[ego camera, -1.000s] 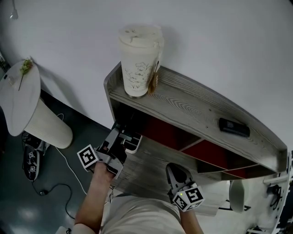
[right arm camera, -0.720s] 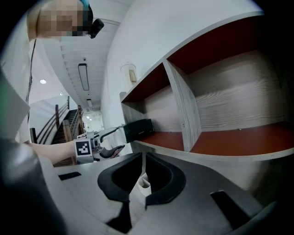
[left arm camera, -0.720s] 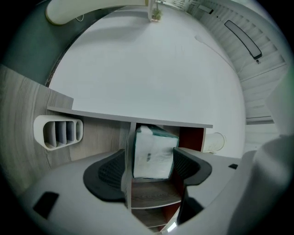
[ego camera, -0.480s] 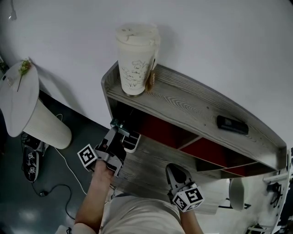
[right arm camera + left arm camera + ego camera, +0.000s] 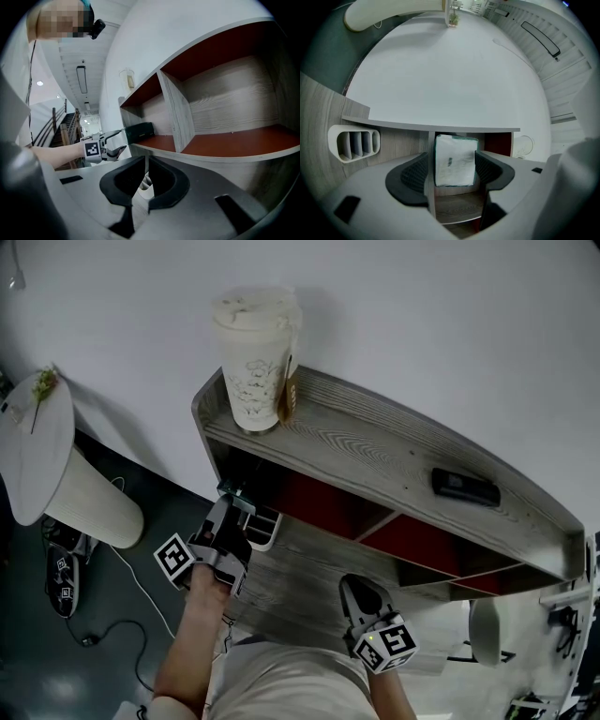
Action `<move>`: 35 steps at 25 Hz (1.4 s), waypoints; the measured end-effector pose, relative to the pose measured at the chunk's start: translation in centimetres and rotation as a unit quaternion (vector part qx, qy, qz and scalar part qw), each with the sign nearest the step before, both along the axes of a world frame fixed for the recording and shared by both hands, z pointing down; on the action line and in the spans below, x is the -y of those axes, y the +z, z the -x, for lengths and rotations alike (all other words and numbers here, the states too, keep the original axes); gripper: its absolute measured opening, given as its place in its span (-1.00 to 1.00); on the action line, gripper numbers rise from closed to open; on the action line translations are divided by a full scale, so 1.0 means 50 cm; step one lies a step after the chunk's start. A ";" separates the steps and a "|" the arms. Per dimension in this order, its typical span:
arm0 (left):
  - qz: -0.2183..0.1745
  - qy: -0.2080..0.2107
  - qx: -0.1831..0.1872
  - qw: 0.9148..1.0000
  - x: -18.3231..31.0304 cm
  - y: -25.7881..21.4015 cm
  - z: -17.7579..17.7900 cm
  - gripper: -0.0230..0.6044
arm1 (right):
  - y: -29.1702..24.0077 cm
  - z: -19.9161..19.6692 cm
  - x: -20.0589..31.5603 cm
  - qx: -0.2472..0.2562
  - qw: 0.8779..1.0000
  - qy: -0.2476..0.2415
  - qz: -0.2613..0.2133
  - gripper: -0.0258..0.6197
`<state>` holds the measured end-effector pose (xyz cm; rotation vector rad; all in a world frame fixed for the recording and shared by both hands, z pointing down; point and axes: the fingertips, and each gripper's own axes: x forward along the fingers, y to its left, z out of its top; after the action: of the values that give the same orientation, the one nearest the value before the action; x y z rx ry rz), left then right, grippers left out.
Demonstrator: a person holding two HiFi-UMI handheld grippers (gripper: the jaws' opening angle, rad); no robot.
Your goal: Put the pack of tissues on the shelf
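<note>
Change since earlier: the shelf (image 5: 375,451) and paper cup (image 5: 251,362) sit further toward 9 o'clock in the head view than a second ago; the left gripper (image 5: 232,505) has shifted the same way, and its tongs have narrowed from a wide spread
Left tongs: pinching the pack of tissues (image 5: 455,161) between the pads, at 7 o'clock in the head view
Right tongs: the right gripper (image 5: 361,594) is unchanged at 6 o'clock, drawn together to a slit, nothing in them
Pack appearance: upright, white face with teal edging, small dark mark at centre; reads dark green in the right gripper view
Pack location: at the mouth of the shelf's leftmost compartment, under the top board, beside the end wall; whether it rests on the board cannot be told
Shelf: grey wood grain, curved front, red-lined compartments (image 5: 243,140) split by an upright divider
Top board: paper cup at 11 o'clock, flat dark object (image 5: 465,487) at 3 o'clock, well apart
Lower board: white slotted holder (image 5: 354,143) near the left gripper
Room: white wall (image 5: 422,324), dark floor (image 5: 94,596) with a cable (image 5: 141,592), round white table (image 5: 37,451) at 9 o'clock
</note>
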<state>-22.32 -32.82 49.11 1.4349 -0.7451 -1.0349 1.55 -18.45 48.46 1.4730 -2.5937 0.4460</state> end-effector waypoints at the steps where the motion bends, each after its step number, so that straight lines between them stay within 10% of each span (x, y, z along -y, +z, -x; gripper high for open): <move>1: 0.001 -0.004 0.003 1.000 -0.006 -0.001 0.002 0.07 | -0.002 -0.002 -0.003 0.000 1.000 -0.002 -0.001 -0.77; 8: -0.017 -0.001 0.044 0.999 -0.072 -0.020 -0.006 0.06 | -0.008 -0.011 -0.030 0.002 1.000 -0.021 -0.001 -0.76; 14: -0.053 0.008 0.084 0.995 -0.148 -0.050 -0.052 -0.62 | -0.017 -0.027 -0.064 0.008 0.999 -0.039 -0.004 -0.77; 23: -0.124 0.056 0.203 0.970 -0.256 -0.095 -0.184 -0.87 | -0.029 -0.092 -0.113 0.014 0.999 -0.046 -0.012 -0.77; 27: -0.147 0.069 0.346 0.924 -0.296 -0.091 -0.235 -0.88 | -0.044 -0.123 -0.128 0.018 0.999 -0.041 -0.020 -0.77; 35: -0.254 0.094 0.545 0.794 -0.366 -0.112 -0.371 -0.88 | -0.040 -0.177 -0.153 0.011 0.999 -0.039 -0.022 -0.77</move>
<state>-3.75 -14.49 43.50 2.5654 -1.1235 -0.1247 10.41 -10.79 46.46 1.3823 -2.6834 0.3997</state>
